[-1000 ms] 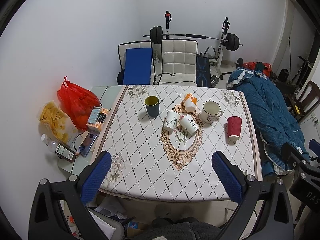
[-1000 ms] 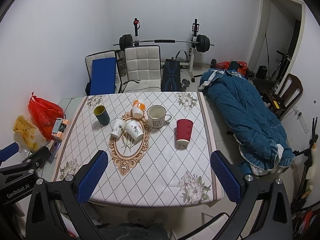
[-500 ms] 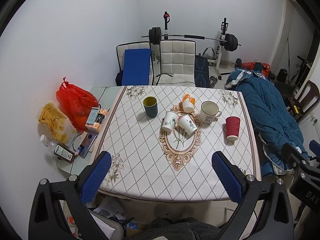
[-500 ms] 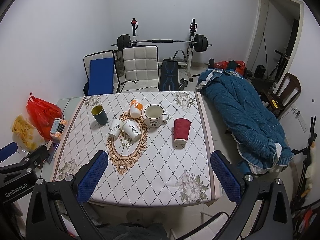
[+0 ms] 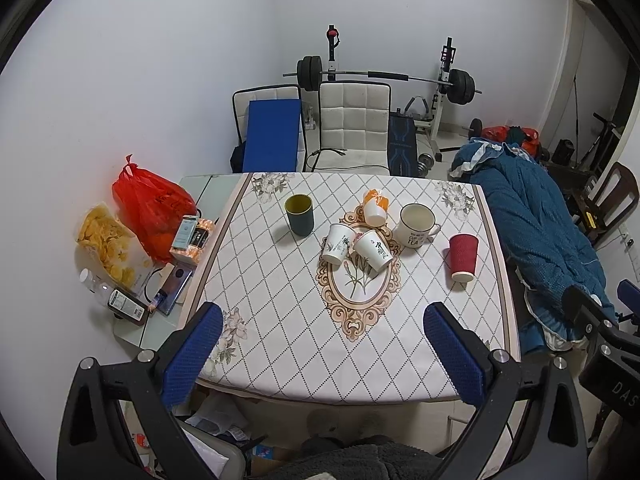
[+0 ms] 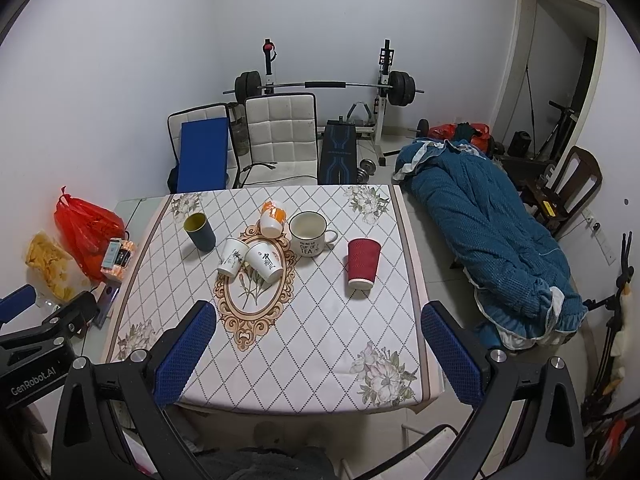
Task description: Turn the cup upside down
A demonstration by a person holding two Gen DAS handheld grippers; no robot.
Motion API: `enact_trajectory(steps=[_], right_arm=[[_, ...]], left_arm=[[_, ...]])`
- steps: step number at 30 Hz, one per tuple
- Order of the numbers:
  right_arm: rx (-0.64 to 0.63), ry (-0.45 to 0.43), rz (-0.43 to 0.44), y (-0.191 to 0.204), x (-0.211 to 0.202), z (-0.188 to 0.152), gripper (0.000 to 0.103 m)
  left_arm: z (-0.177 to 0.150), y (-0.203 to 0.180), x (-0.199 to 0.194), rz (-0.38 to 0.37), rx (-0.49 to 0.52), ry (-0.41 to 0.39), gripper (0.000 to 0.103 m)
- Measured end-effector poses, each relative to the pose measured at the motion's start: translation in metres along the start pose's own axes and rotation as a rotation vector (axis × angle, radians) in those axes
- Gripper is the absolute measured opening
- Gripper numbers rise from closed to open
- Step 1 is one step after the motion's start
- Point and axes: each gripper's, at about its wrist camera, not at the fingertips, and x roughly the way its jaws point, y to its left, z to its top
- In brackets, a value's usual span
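Tabletop (image 6: 280, 352) under a diamond-patterned cloth, six cups grouped at its far half. Left claw (image 5: 320, 356) and right claw (image 6: 316, 354) both spread wide apart, empty, high above the near edge, well apart from every cup. White tea mug (image 6: 308, 234) upright, mouth up; dark green cup (image 6: 199, 231) upright too, off to the left. Red paper cup (image 6: 363, 263) apparently already rim-down, alone at the right. Two white paper cups (image 6: 251, 262) leaning together, touching; small orange-patterned cup (image 6: 272, 216) tilted just behind. Risk, as a judgement: reaching into the crowded middle likely to knock the touching pair; light paper likely to crush under a hard pinch.
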Motion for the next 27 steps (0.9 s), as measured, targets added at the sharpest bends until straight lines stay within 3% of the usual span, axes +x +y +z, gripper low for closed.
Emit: enact_trajectory(steps=[27], right_arm=[[0.008,0.003,0.016,-0.011,-0.001,0.0,0.103]], left_arm=[[-0.004,-0.005,0.0,0.024,-0.015,-0.004,0.103]])
